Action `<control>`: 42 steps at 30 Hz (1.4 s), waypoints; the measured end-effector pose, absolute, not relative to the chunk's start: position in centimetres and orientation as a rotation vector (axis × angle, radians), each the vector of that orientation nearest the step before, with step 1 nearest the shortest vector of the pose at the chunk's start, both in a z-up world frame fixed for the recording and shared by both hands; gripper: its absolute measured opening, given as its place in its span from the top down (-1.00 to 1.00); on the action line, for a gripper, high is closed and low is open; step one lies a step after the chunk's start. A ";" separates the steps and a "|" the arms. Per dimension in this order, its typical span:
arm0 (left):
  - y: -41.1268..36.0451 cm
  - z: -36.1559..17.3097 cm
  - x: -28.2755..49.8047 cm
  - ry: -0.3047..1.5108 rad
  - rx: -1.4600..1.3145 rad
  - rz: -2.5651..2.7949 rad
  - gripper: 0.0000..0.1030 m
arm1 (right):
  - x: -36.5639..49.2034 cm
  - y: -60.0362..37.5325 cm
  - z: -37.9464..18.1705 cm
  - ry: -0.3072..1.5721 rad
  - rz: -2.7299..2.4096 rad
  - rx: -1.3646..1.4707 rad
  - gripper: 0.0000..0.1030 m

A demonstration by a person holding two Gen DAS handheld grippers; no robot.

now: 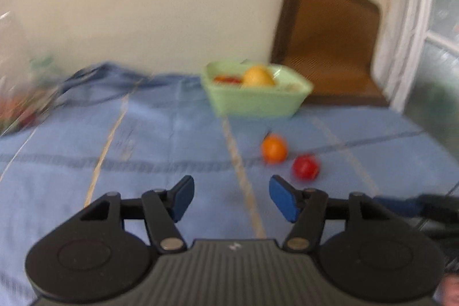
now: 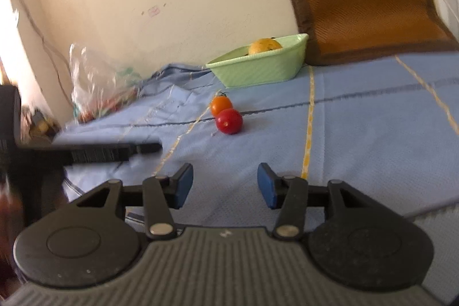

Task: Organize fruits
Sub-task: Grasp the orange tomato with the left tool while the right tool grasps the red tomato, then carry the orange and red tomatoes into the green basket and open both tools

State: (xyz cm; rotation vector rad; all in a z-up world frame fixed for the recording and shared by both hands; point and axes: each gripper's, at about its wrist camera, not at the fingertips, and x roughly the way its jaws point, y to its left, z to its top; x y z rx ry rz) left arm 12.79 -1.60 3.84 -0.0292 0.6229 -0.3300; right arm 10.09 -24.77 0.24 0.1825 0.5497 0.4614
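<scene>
**Both grippers empty, fruit waiting**

Left hand-held gripper (image 1: 231, 198) hangs open, nothing between its pads — right hand-held gripper (image 2: 225, 185) likewise gapes empty. Ahead on the blue cloth (image 2: 358, 134), red tomato (image 2: 229, 121) touches orange tomato (image 2: 221, 104). Beyond — green basket (image 2: 258, 70) holding a yellow fruit (image 2: 264, 46).

A woven matt blue cloth (image 2: 358, 134) is seen beneath the glossy red tomato (image 2: 229, 121); behind it, a smooth green plastic basket (image 2: 258, 70) and crinkled clear plastic bag (image 2: 91, 70).
</scene>
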 end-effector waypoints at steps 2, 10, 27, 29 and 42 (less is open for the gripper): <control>-2.1 4.8 14.7 0.646 -0.043 -0.385 -0.15 | 11.0 -24.5 0.8 0.547 0.481 0.119 0.00; -4.7 3.4 20.9 0.771 -0.048 -0.508 0.03 | 16.6 -23.3 2.3 0.578 0.578 -0.028 0.02; -6.0 5.7 24.3 0.684 -0.028 -0.521 0.41 | 19.8 -22.6 2.8 0.504 0.620 -0.065 0.43; -6.2 6.4 25.8 0.658 -0.008 -0.495 0.41 | 21.0 -22.7 3.9 0.456 0.584 -0.065 0.43; -6.0 4.0 32.0 0.711 -0.017 -0.362 0.13 | 28.4 -21.5 3.5 0.415 0.455 -0.070 0.31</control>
